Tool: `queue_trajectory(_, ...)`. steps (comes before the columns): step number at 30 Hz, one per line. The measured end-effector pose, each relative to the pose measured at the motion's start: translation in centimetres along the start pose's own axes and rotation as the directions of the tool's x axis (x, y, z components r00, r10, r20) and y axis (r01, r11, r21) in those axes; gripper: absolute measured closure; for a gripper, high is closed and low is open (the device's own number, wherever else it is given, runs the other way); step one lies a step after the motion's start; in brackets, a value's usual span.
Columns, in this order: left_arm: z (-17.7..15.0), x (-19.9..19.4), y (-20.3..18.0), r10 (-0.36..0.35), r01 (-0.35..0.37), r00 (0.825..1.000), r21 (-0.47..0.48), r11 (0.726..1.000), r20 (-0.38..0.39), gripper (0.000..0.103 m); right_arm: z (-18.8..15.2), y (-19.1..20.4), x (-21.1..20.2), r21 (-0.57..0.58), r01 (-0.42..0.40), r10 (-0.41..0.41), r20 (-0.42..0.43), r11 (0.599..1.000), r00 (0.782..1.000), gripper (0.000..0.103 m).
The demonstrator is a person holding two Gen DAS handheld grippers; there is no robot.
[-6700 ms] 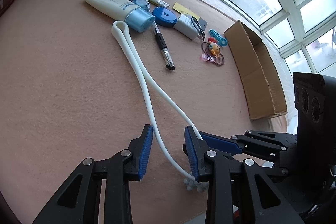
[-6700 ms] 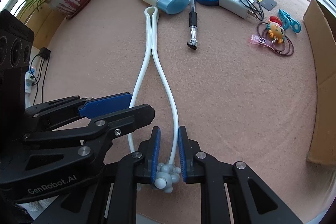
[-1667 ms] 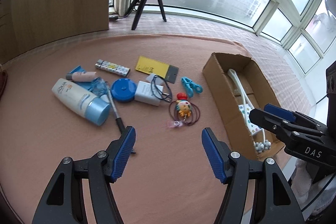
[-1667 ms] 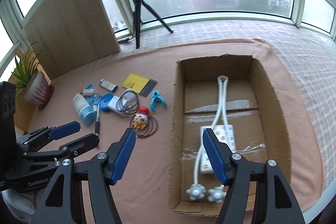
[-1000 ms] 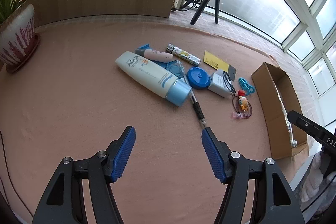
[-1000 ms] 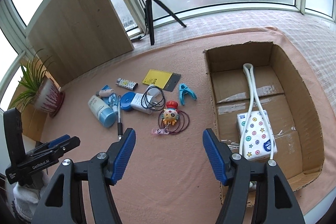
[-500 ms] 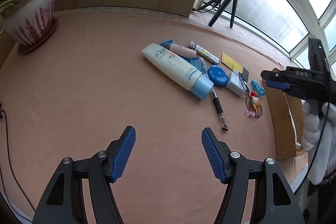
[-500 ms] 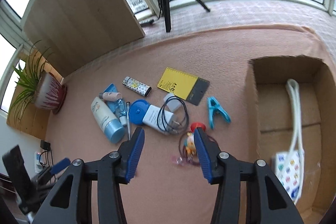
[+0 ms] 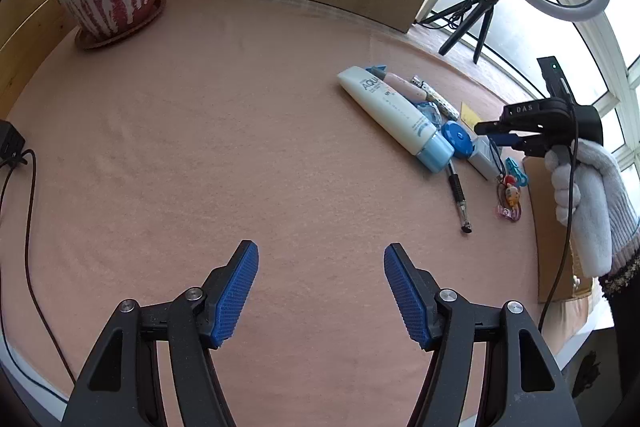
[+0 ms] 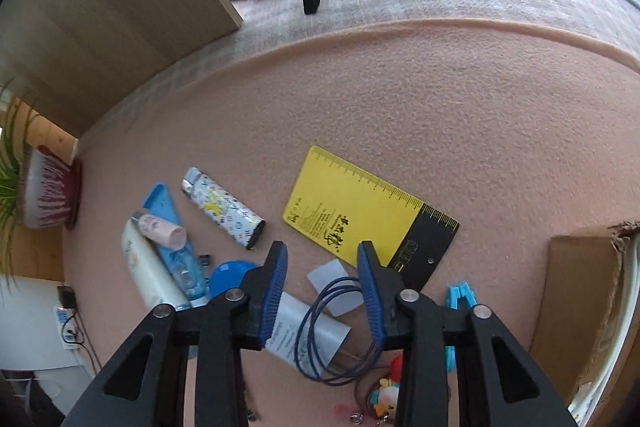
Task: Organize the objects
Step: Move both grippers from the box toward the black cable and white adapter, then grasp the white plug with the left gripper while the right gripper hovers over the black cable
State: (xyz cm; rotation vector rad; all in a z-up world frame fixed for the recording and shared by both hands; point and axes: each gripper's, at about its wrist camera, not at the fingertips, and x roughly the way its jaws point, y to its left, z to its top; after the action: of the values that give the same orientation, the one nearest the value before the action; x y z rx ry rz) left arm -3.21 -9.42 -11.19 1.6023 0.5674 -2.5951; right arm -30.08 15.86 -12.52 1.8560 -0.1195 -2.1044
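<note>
Left gripper (image 9: 321,291) had its blue-padded jaws spread wide, nothing between them, hovering over bare pink felt table cover (image 9: 200,147), well clear of the clutter.

Right gripper (image 10: 322,291) sat partly open and empty, low over the white rectangular charger block (image 10: 304,335) with its coiled dark cable (image 10: 336,331); no contact visible.

Nearby:
- the yellow-and-black ruler card (image 10: 368,215) lay just beyond the fingertips;
- the patterned lighter (image 10: 222,207) to its left;
- the round blue tape measure (image 10: 228,277) and white lotion tube with light-blue cap (image 10: 148,273) further left.

The brown cardboard box (image 10: 580,307) was at the right edge.
</note>
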Motion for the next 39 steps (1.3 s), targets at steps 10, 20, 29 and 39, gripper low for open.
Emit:
queue_trajectory(10,0.3,1.2,-1.4,-0.053,0.053,0.998,0.024,0.998,-0.023,0.034,-5.3,0.3,-0.2,-0.018,-0.042,0.041,-0.059,0.999,0.997,0.087)
queue_trajectory(20,-0.1,1.8,-4.4,-0.089,0.094,0.995,0.090,0.992,-0.055,0.034,-14.7,1.0,-1.1,-0.016,-0.157,0.156,-0.063,0.987,0.986,0.088)
queue_trajectory(29,-0.7,2.4,-7.2,-0.118,0.130,0.989,0.155,0.979,-0.086,0.034,-18.6,-3.2,-3.5,0.091,-0.110,0.111,-0.009,0.990,0.994,0.088)
queue_trajectory(39,-2.1,4.4,-14.7,-0.151,0.202,0.974,0.343,0.917,-0.170,0.034,-17.8,-4.8,-8.2,0.116,-0.145,0.132,0.117,0.983,0.984,0.081)
